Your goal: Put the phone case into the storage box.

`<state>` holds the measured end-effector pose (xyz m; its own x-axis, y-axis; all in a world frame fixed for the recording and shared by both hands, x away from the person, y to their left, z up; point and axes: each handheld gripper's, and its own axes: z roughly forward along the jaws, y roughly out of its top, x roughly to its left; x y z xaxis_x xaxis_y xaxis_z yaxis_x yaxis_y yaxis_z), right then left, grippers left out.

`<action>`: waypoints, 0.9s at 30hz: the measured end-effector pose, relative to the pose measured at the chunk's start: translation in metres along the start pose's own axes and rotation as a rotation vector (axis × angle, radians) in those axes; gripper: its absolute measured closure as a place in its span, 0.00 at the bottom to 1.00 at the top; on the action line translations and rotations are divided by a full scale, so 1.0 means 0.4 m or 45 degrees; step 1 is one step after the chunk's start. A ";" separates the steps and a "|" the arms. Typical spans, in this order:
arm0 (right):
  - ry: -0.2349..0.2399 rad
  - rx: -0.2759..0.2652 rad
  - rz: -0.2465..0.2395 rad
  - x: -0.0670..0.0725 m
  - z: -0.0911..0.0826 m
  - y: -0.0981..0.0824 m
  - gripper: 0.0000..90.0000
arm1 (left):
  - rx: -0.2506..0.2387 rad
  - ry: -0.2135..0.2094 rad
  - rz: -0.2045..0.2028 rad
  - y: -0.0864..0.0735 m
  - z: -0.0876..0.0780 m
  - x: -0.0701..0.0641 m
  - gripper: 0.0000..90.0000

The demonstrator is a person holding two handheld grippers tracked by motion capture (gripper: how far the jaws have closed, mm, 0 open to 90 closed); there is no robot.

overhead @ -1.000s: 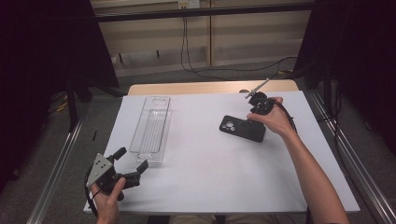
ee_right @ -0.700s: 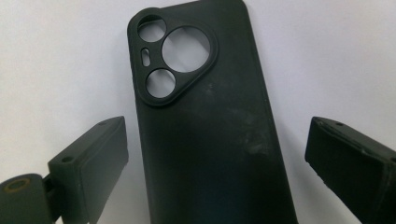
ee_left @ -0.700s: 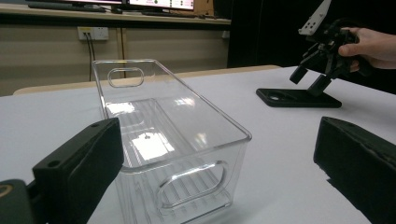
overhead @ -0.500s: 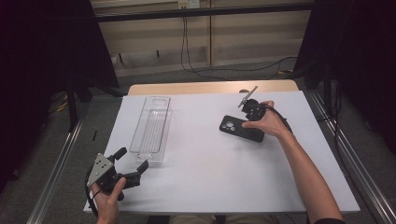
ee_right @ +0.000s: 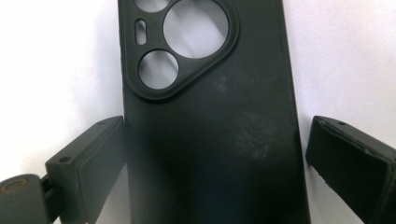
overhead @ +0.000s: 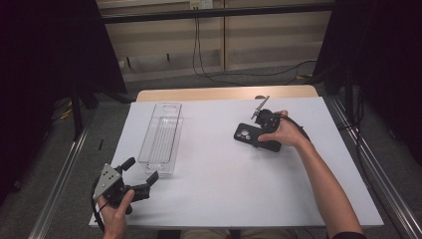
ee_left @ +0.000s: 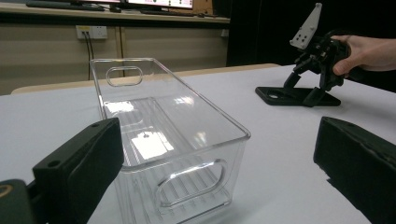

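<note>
Two tools are seen: the right tool (ee_right: 205, 154) is lowered astride the black phone case (overhead: 257, 136), lying flat right of the clear bin (overhead: 161, 138), jaws not yet pressing. Squeezing unevenly, the case could be skidded sideways. The left tool (overhead: 142, 180) is held released.

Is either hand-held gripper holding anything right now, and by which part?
No. The right hand-held gripper straddles the phone case, jaws apart from its long edges; the left is open.
</note>
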<state>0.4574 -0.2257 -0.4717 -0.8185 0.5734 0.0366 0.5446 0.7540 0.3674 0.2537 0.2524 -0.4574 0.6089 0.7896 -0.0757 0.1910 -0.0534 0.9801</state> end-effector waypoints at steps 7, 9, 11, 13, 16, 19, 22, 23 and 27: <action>-0.003 0.113 0.008 0.000 0.004 0.027 0.05 | -0.001 -0.003 0.005 0.001 -0.004 -0.002 0.02; -0.023 0.146 -0.009 0.002 0.005 0.034 0.05 | -0.005 0.002 0.001 0.001 -0.003 -0.002 0.02; -0.030 0.147 0.000 0.004 0.006 0.034 0.05 | -0.004 0.003 -0.001 0.001 -0.002 -0.002 0.02; -0.016 0.118 0.005 0.004 0.005 0.028 0.05 | -0.012 -0.013 0.002 0.002 -0.003 -0.003 0.02; -0.011 0.100 0.002 0.005 0.003 0.023 0.07 | -0.002 -0.001 0.007 0.002 -0.003 -0.002 0.02; -0.008 0.088 -0.010 0.005 0.000 0.022 0.10 | -0.003 0.000 0.007 0.002 -0.001 -0.002 0.02; -0.008 0.078 -0.012 0.004 -0.005 0.019 0.14 | 0.003 -0.001 0.017 0.003 -0.002 0.000 0.02; -0.012 0.074 -0.003 0.007 -0.007 0.018 0.14 | -0.003 -0.008 0.002 0.002 -0.001 -0.001 0.02; -0.013 0.067 -0.013 0.008 -0.009 0.017 0.16 | -0.006 0.005 -0.008 0.002 -0.002 -0.001 0.02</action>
<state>0.4578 -0.2200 -0.4659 -0.8223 0.5686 0.0239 0.5455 0.7755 0.3180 0.2530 0.2526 -0.4565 0.6048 0.7922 -0.0813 0.1910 -0.0452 0.9805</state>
